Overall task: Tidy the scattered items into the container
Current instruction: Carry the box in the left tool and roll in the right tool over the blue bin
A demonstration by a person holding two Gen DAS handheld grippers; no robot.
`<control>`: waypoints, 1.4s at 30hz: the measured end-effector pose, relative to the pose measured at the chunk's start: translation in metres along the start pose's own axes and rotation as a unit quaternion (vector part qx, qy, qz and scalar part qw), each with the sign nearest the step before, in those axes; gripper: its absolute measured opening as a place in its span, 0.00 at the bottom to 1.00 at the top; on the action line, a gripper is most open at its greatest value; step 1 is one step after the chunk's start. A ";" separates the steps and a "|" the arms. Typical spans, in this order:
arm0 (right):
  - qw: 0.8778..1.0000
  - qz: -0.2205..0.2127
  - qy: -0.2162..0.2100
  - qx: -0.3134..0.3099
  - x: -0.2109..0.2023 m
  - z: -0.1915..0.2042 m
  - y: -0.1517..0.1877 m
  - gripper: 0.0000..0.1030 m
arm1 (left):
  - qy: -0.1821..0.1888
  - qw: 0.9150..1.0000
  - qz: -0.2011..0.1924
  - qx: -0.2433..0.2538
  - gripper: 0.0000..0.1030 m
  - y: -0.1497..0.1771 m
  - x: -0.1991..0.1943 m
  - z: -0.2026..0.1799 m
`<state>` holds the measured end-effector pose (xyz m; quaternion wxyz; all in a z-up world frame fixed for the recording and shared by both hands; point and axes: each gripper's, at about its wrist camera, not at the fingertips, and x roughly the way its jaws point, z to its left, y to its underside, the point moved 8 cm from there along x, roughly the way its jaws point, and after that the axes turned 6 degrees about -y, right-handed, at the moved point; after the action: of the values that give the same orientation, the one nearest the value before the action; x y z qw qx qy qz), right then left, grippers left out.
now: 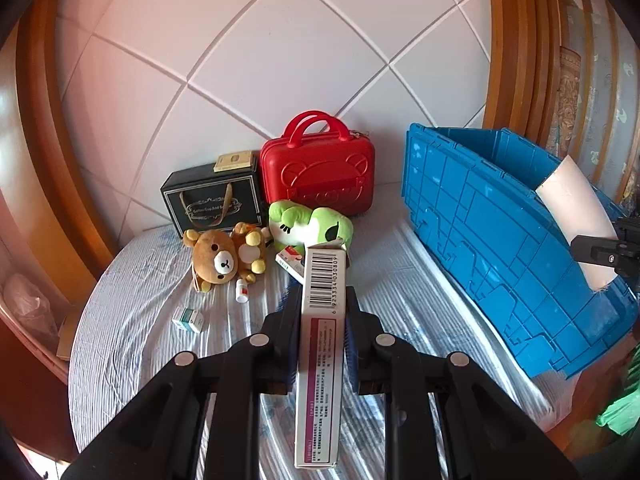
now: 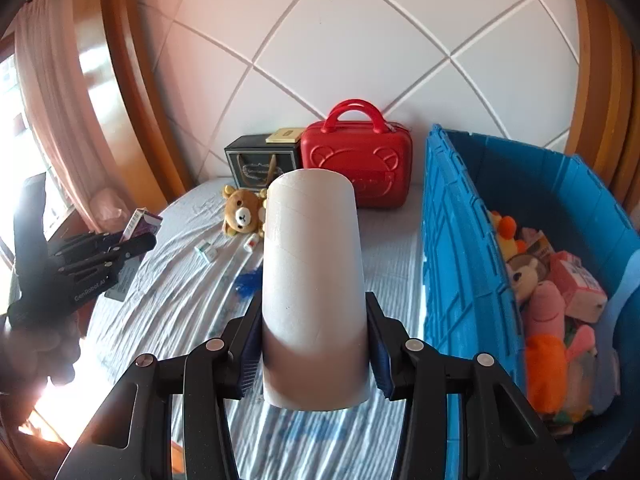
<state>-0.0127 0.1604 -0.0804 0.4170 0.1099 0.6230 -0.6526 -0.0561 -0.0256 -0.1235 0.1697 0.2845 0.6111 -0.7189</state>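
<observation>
My left claw [image 1: 320, 312] pinches a barcoded carton [image 1: 320, 344] — my right claw [image 2: 314, 344] clamps a white tube [image 2: 314, 280] beside the blue crate [image 2: 452, 280].

I'm seeing a blue crate [image 2: 460, 248], red case [image 1: 318, 174], brown bear [image 1: 224, 258], green frog [image 1: 310, 230], striped bedsheet [image 1: 400, 280].

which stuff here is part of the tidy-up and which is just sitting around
Part of the job:
- blue crate
- carton in left gripper
- white tube in right gripper
- bear plush
- frog plush
- small bottle
- small box

Probably just lying about:
- red case
- black gift bag
</observation>
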 end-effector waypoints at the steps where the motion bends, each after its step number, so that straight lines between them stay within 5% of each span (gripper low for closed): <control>1: 1.000 -0.003 0.000 -0.002 -0.005 -0.003 -0.001 0.43 | 0.001 1.000 -0.003 0.003 0.18 -0.005 -0.002 -0.007; 25: 0.996 -0.053 0.059 0.051 -0.111 -0.168 -0.001 0.43 | 0.062 0.995 -0.038 0.065 0.18 -0.094 -0.013 -0.200; 42: 0.982 -0.063 0.124 0.125 -0.158 -0.276 0.032 0.43 | 0.193 0.968 -0.057 0.150 0.18 -0.137 -0.019 -0.376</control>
<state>0.0049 0.4784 -0.0538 0.2777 0.2014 0.5892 -0.7315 -0.0466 0.3662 -0.0393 -0.0373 0.4044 0.5327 -0.7424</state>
